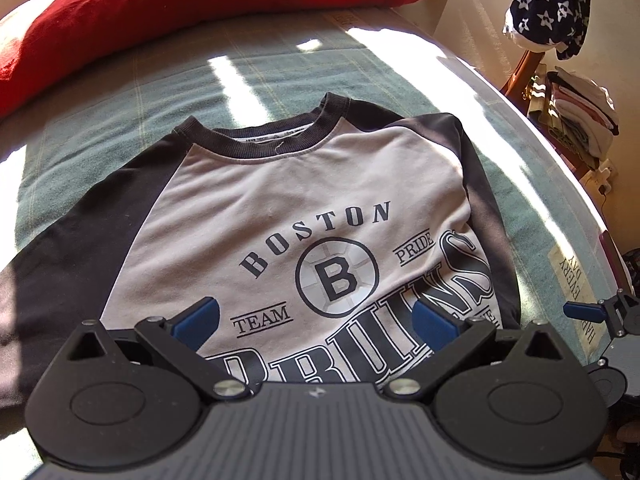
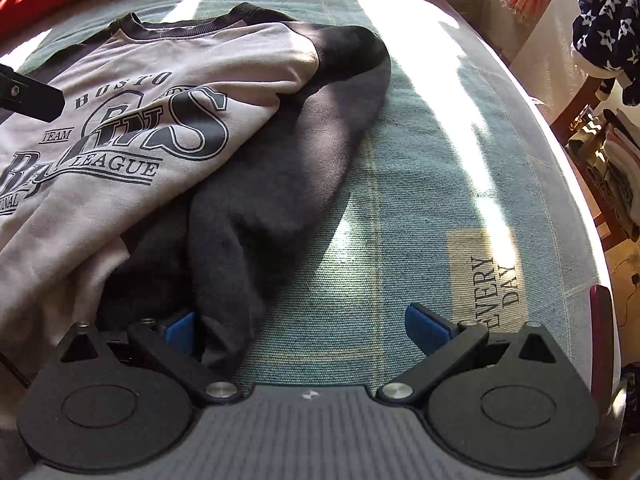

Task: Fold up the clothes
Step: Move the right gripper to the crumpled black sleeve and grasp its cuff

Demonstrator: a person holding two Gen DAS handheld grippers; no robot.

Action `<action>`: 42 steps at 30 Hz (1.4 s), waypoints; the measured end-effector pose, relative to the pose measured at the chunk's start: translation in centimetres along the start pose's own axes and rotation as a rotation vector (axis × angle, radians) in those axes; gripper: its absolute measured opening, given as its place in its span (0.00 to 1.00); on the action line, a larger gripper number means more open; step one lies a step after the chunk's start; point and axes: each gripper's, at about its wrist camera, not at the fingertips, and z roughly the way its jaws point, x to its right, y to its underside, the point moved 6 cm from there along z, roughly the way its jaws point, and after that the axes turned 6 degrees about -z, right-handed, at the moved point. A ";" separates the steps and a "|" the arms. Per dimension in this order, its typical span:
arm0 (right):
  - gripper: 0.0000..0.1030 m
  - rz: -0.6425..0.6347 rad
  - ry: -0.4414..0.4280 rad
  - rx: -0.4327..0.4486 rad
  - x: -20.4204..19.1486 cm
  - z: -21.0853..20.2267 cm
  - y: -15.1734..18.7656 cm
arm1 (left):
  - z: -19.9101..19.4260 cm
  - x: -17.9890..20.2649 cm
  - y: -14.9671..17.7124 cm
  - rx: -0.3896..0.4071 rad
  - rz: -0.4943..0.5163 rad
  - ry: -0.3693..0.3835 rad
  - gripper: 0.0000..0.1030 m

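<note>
On the bed (image 2: 400, 184), toward its right edge, our sweatshirt (image 1: 280, 216) lies front up, neck toward the red pillow (image 1: 168, 12), its right sleeve (image 2: 280, 160) folded down along the body. We judge the sleeve fold is in hand. Our left gripper (image 1: 316, 320) hovers spread over the chest print; our right gripper (image 2: 304, 326) is spread around the sleeve end, gripping nothing. Next calls for closing on that cloth.

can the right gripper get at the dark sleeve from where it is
Probably yes: the right gripper is open, and the dark sleeve already lies against its left finger, nothing in between.
</note>
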 end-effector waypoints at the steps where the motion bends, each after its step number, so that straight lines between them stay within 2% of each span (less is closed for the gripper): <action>1: 1.00 -0.022 0.042 0.005 0.2 0.1 0.0 | -0.2 0.0 0.0 0.005 0.007 0.000 0.99; 5: 1.00 -0.111 0.210 0.027 1.1 0.5 0.0 | -0.5 -0.5 -0.3 0.014 0.005 -0.022 0.99; 8: 1.00 -0.159 0.336 0.049 3.5 0.5 -0.5 | -0.6 -0.8 -0.3 0.012 -0.024 -0.023 0.99; 12: 1.00 -0.158 0.478 0.085 7.7 0.6 -1.9 | -0.5 -0.5 -0.3 0.012 -0.028 -0.031 0.99; 22: 1.00 -0.137 0.680 0.138 17.2 0.5 -4.5 | 0.0 1.0 -1.2 0.013 -0.043 -0.045 0.99; 30: 1.00 -0.170 0.810 0.167 24.2 0.9 -6.9 | 0.8 2.1 -2.2 0.014 -0.058 -0.069 0.99; 34: 1.00 -0.160 0.827 0.196 27.5 0.2 -8.1 | 1.3 3.1 -2.6 0.014 -0.067 -0.068 0.99; 37: 1.00 -0.193 0.816 0.236 27.5 -0.4 -8.7 | 1.8 4.1 -2.9 0.011 -0.065 -0.060 0.99; 42: 1.00 -0.241 0.713 0.352 24.4 -1.3 -9.3 | 2.3 5.4 -3.5 0.013 -0.057 -0.058 0.99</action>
